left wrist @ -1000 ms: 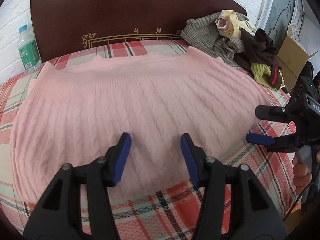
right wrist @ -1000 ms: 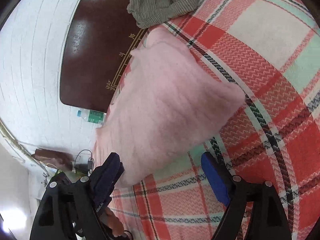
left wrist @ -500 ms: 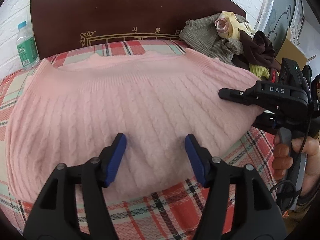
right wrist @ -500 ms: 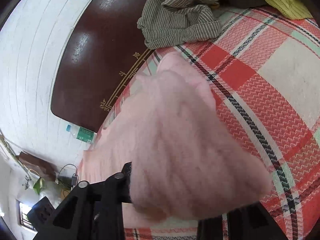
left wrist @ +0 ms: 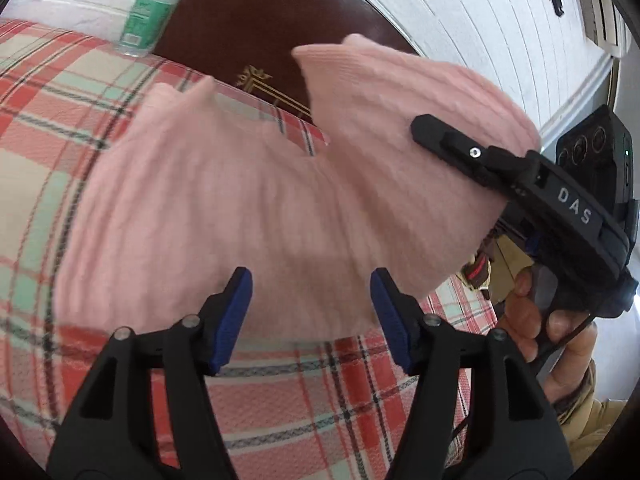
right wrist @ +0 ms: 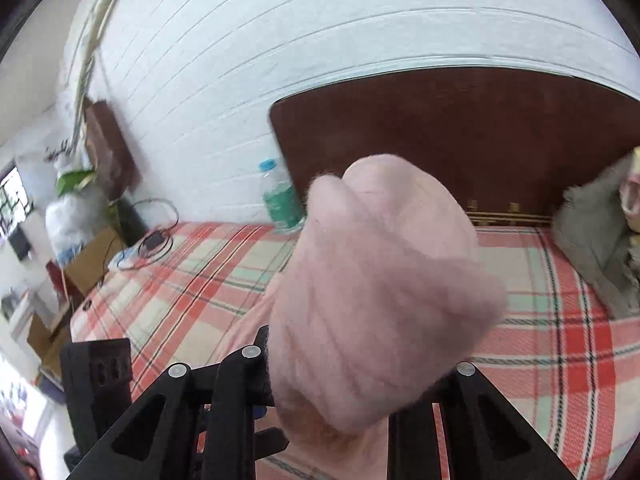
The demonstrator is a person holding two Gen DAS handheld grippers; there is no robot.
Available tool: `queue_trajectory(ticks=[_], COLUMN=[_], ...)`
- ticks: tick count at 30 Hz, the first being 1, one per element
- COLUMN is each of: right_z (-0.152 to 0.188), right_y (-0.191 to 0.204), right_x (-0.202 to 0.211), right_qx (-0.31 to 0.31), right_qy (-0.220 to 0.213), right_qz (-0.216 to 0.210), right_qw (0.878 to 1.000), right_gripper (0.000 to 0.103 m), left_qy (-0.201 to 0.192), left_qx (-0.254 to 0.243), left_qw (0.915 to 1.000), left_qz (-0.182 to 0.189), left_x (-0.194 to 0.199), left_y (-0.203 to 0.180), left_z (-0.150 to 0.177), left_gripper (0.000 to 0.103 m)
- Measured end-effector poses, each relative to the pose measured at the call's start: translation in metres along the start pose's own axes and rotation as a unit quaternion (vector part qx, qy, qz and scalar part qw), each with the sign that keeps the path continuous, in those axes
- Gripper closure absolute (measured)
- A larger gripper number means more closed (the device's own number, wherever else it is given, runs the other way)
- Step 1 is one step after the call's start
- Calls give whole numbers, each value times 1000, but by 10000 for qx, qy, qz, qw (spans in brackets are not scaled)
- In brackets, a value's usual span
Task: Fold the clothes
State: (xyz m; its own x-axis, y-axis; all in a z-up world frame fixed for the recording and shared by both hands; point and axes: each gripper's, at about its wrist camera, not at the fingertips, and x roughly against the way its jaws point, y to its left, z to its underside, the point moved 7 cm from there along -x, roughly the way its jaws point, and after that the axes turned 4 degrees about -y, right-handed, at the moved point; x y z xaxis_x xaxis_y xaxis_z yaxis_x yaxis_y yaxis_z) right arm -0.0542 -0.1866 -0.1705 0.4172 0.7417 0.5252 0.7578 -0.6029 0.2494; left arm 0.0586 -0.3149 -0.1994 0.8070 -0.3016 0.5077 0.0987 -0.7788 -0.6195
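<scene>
A pink cable-knit sweater [left wrist: 208, 208] lies on the plaid bed cover. My right gripper [left wrist: 472, 184] is shut on the sweater's right side and holds that part lifted above the bed; in the right wrist view the bunched pink knit [right wrist: 384, 288] fills the space between its fingers and hides the tips. My left gripper [left wrist: 310, 320] is open and empty, its blue pads just above the sweater's near hem.
The red, cream and green plaid cover [left wrist: 312, 404] spreads over the bed. A dark brown headboard [right wrist: 480, 136] stands at the back with a water bottle [right wrist: 280, 196] beside it. A pile of clothes [right wrist: 600, 248] lies at the right. Boxes and cables sit at the left.
My right gripper closed on the sweater's right side and lifted it up and leftward over the body. The left gripper stayed open and its view swung left.
</scene>
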Motion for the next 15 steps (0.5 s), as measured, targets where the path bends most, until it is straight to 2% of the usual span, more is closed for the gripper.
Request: queue_trajectory(ticks=[4, 7, 8, 9, 12, 15], right_z=[28, 55, 61, 64, 64, 59], right_y=[59, 76, 78, 81, 88, 83], right_x=[-55, -77, -75, -73, -61, -33], right_qx=[760, 1148, 1261, 1339, 1467, 1314], right_qy=[606, 911, 866, 913, 951, 827], right_qz=[-64, 34, 58, 1, -309, -697], right_qw=[9952, 9892, 9882, 9868, 9841, 9854], right_gripper=[78, 68, 59, 46, 38, 38], left_qy=[-174, -124, -122, -131, -156, -150], left_qx=[276, 453, 493, 525, 500, 363], left_qw=[9988, 9974, 9971, 9970, 9976, 9988], left_qz=[-356, -548, -575, -556, -454, -292], left_x=[37, 52, 55, 59, 65, 66], left_y=[39, 61, 65, 68, 67, 58], left_z=[5, 13, 15, 16, 18, 16], left_gripper=[40, 40, 40, 40, 40, 40])
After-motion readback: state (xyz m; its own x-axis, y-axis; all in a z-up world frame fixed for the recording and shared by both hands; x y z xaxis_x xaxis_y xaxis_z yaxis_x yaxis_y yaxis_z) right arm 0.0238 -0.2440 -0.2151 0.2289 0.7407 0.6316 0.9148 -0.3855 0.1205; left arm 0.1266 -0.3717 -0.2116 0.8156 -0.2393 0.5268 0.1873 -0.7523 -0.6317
